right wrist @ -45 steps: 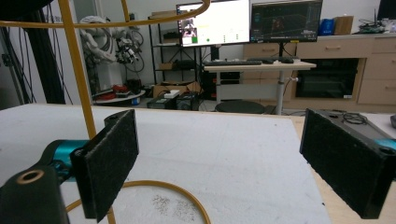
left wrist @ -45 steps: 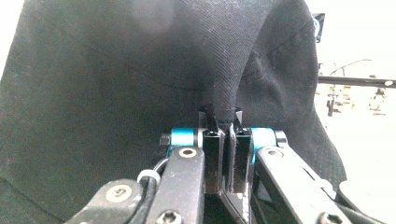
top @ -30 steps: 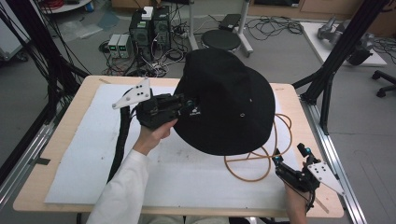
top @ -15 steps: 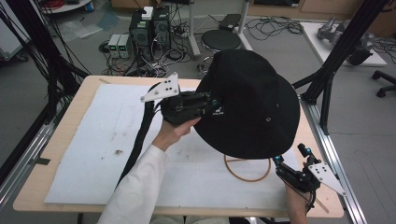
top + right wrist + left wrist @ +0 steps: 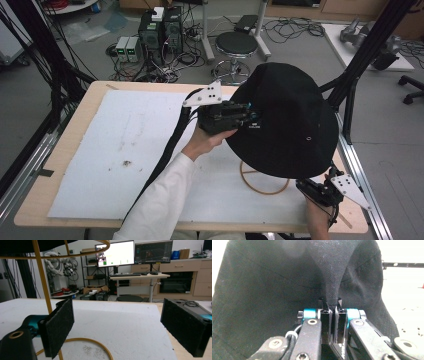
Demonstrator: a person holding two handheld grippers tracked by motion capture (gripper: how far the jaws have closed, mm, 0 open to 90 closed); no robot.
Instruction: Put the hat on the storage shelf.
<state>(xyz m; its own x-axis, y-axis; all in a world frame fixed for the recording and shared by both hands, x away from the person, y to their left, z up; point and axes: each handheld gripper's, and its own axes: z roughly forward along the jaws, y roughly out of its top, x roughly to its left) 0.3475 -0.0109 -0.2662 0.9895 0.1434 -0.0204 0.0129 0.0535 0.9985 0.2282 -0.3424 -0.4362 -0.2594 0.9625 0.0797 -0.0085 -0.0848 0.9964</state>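
The worktop (image 5: 80,145), covered by a white sheet (image 5: 115,150), spreads out below and to the left of the left gripper (image 5: 247,118), which hangs above its far right part. Straight ahead of that gripper, on its right, is the black hat (image 5: 287,120), lifted off the sheet and tilted, its brim spreading down toward the near right corner. In the left gripper view the jaws stand pressed together on a pinched fold of the hat's fabric (image 5: 332,277), the cloth rising in a tight ridge from between them. Under the hat, below and to the right of the left gripper, a yellow wire stand (image 5: 264,186) rests on the sheet, its ring partly hidden by the brim. The right gripper (image 5: 316,189) sits at the near right corner, just beside that ring. In the right gripper view its jaws are wide apart with nothing between the pads (image 5: 60,325), and the upright of the stand (image 5: 42,277) rises just to the left of its left jaw.
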